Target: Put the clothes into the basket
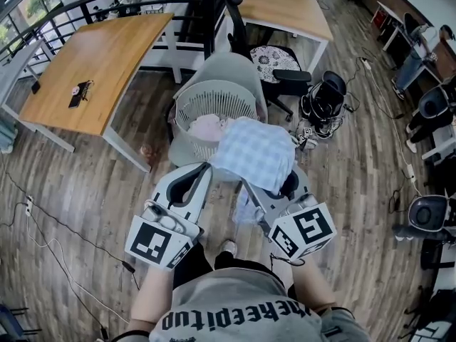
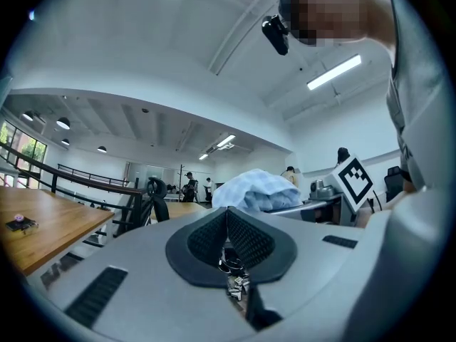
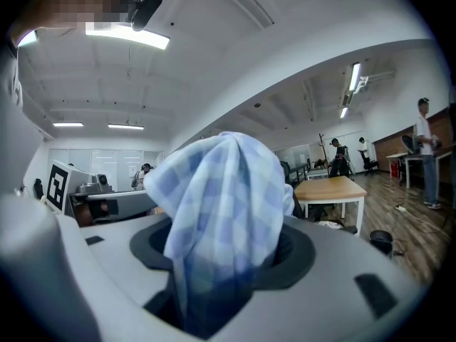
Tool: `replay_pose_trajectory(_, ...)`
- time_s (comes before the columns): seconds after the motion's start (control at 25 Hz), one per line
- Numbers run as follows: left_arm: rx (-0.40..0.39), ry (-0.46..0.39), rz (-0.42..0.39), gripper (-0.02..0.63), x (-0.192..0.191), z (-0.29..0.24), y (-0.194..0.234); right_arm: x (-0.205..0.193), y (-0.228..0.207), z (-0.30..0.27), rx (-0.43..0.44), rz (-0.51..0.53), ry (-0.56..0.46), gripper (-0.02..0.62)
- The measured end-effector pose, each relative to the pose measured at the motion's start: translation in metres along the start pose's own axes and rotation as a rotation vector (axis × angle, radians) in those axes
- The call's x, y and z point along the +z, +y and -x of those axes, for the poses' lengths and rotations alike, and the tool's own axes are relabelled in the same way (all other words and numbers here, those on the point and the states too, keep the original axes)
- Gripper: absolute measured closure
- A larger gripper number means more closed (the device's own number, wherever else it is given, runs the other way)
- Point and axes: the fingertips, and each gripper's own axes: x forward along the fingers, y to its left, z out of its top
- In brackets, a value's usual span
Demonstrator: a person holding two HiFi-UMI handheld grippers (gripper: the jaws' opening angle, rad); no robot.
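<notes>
Blue and white checked cloth (image 3: 221,191) is pinched tight in the right claw (image 3: 224,258). The two black pads are closed on it, and the cloth puffs up above them in a soft lump. Some of it hangs down under the claw too. It looks thin and floppy, with little squares all over it.

The left claw (image 2: 228,223) is closed with nothing in it. Its bumpy black pads touch each other. It sits just beside the right claw, on the left.

The basket (image 1: 187,105) is in front of both claws. It is round and pale, with thin slats all the way around, and its top is open. Because it is round, it has no long side to line up with. Some pink clothes (image 1: 206,127) are already inside it. The far edge of the checked cloth is near the basket's near rim, on the right side. Most of the cloth is not over the hole yet, I think.

So the cloth needs to go forward and a little to the left to be above the open top. The right claw is the one to do it, since it has the cloth.

The basket seems to rest on a grey chair (image 1: 222,66). Under it all is a wooden floor (image 1: 92,184), and a wooden table (image 1: 100,70) stands off to the left.
</notes>
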Motion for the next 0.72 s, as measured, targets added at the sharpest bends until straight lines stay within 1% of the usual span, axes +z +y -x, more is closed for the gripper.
replay_pose_trajectory(0.32,-0.059,0.002,0.003,0.591,-0.002,-0.014,0.026,0.000,-0.005,-0.025,-0.055,-0.010,-0.007,0.328)
replay_pose_trajectory(0.72,-0.132,-0.002,0.007,0.591,0.006,-0.023,0.083,0.011,0.003,-0.072,-0.145,-0.018,-0.015,0.328)
